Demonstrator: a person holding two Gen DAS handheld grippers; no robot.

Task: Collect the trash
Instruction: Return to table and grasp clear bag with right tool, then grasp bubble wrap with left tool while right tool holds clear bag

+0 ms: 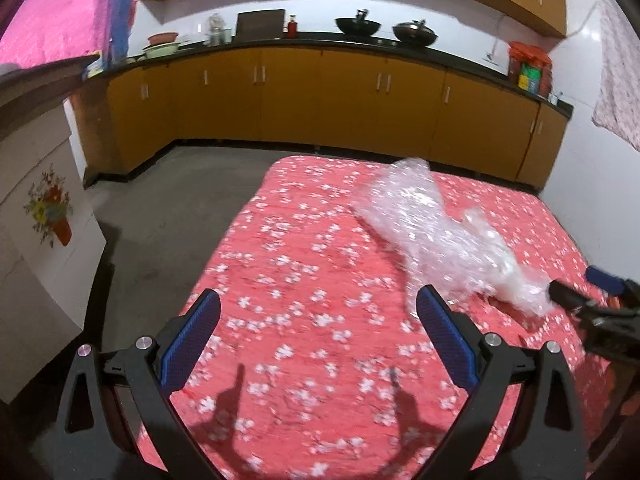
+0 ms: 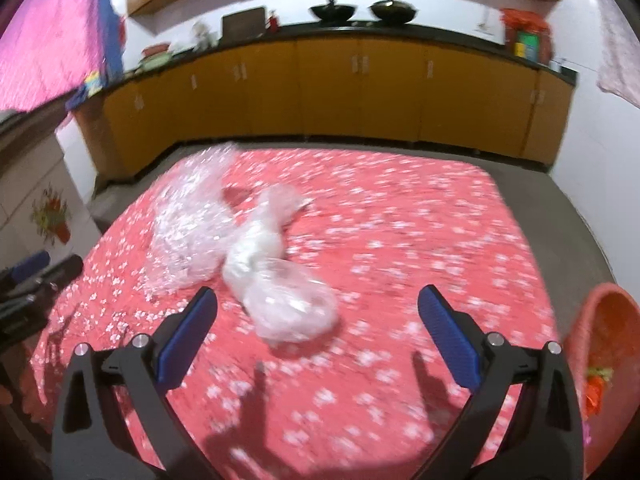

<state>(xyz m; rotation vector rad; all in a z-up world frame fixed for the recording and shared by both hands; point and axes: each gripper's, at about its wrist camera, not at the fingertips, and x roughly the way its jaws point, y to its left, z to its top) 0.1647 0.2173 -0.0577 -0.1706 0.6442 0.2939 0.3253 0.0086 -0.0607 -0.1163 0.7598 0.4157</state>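
Note:
A crumpled sheet of bubble wrap lies on the table's red floral cloth. A clear plastic bag trails from it toward my right gripper. The right gripper is open, and the bag lies on the cloth just ahead of its fingertips, closer to the left finger. In the left wrist view the right gripper sits at the bag's near end. My left gripper is open over bare cloth, left of the bubble wrap, holding nothing.
A pink-orange basket with some scraps inside stands off the table's right edge. A white cabinet with a flower decal stands to the left. Yellow kitchen cabinets with woks on the counter line the far wall. Grey floor surrounds the table.

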